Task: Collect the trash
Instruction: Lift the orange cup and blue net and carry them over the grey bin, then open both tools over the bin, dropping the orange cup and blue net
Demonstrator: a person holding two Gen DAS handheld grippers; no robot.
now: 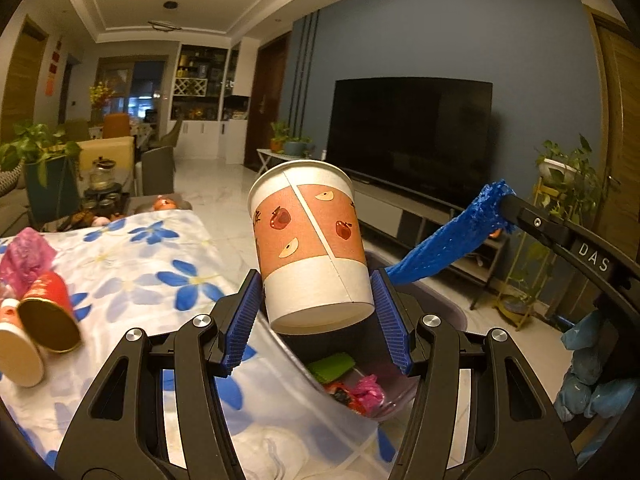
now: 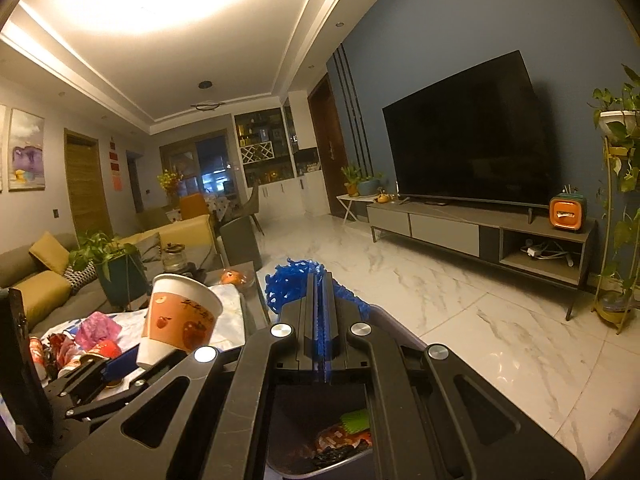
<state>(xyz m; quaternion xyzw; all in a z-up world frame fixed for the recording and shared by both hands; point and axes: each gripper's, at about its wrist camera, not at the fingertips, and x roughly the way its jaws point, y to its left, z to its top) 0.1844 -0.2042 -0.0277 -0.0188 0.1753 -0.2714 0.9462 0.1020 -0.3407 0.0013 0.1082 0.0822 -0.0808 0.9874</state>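
A dark television fills the blue wall well ahead of both claws, standing on a long grey cabinet. Off to the left of the left claw lies the surface, spread with a white cloth printed in blue flowers. Directly under both claws sits a grey trash bin, with a green ribbed scrap, a pink crumple and some red wrapping already inside it. The left claw is clamped on the bottom of a paper cup, white with an orange band of apple pictures; the cup tilts, its mouth pointing away, and hangs over the bin. From the right wrist, dark brush-style characters show on that band, too small to read. The right claw has its fingers pressed together on a strip of blue foam netting, which trails down toward the bin's rim. White letters "DAS" are printed on its black frame. Left of the left claw, two more cups lie on their sides on the cloth beside a pink plastic wad.
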